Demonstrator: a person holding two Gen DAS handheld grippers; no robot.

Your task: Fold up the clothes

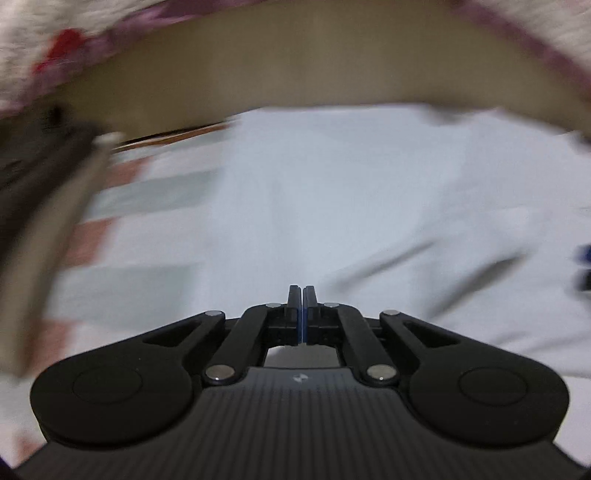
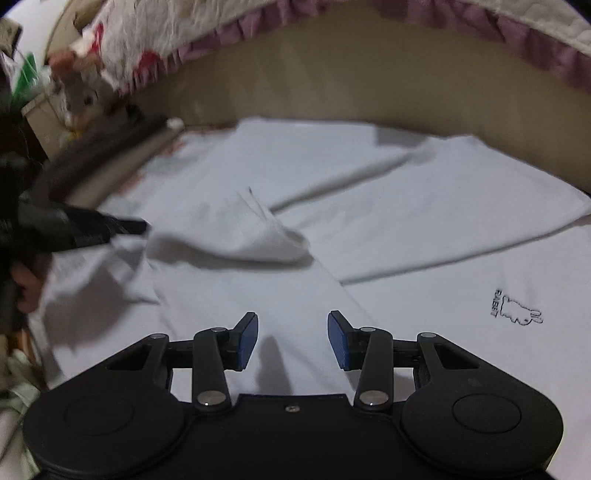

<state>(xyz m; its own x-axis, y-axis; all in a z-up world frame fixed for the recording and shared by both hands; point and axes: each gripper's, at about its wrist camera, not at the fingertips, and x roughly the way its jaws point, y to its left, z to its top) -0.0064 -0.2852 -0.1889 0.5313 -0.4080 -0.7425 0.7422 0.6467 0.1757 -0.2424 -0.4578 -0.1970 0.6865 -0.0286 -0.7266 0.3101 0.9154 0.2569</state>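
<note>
A pale grey-white T-shirt (image 2: 406, 221) lies spread on a surface, with a small black rabbit print (image 2: 517, 314) at the right. A sleeve (image 2: 266, 236) is folded over its middle. My right gripper (image 2: 291, 338) is open and empty, low over the shirt's near part. My left gripper (image 1: 302, 295) is shut with the pads together and nothing visible between them, above the shirt (image 1: 332, 203); that view is blurred. The left gripper also shows in the right wrist view (image 2: 125, 227) at the left, at the shirt's left edge.
A tan wall or headboard (image 2: 369, 74) runs behind the shirt, with a white blanket with purple trim (image 2: 240, 29) above it. Cluttered items (image 2: 44, 92) sit at the far left. A striped cloth (image 1: 140, 192) shows under the shirt's left side.
</note>
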